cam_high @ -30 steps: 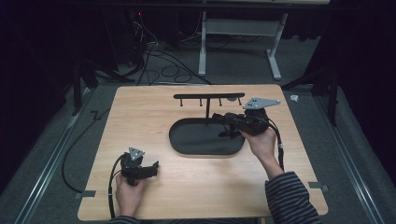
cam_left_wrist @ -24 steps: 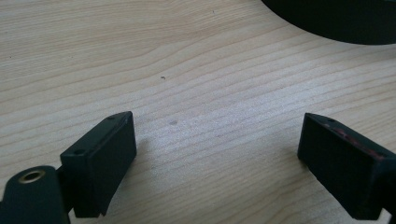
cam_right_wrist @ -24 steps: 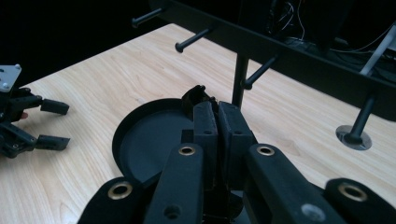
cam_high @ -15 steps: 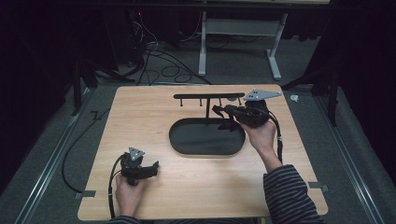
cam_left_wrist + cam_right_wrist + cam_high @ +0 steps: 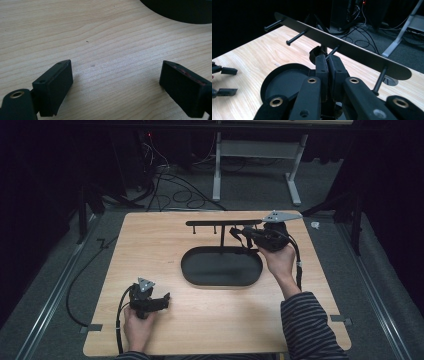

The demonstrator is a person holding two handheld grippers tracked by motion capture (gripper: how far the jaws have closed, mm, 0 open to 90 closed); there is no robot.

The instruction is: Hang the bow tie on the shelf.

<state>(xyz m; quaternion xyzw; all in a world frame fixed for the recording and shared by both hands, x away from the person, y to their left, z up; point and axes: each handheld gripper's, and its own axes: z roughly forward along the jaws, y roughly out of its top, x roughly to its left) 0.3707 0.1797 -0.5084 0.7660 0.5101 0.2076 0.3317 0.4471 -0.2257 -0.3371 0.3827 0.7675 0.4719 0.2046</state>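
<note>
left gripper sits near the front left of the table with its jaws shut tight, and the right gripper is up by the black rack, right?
Not quite: the left gripper has its jaws wide open with bare table between them, as the left gripper view shows. The rest holds: it rests front left, and the right gripper is up by the black rack.

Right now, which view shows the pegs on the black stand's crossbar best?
The right gripper view: the pegs jut from the crossbar close up, just past the shut right claw. The high view shows them tiny. The left gripper view catches the base's edge.

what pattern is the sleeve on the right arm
Dark with thin pale stripes, the sleeve shows best in the high view.
</note>
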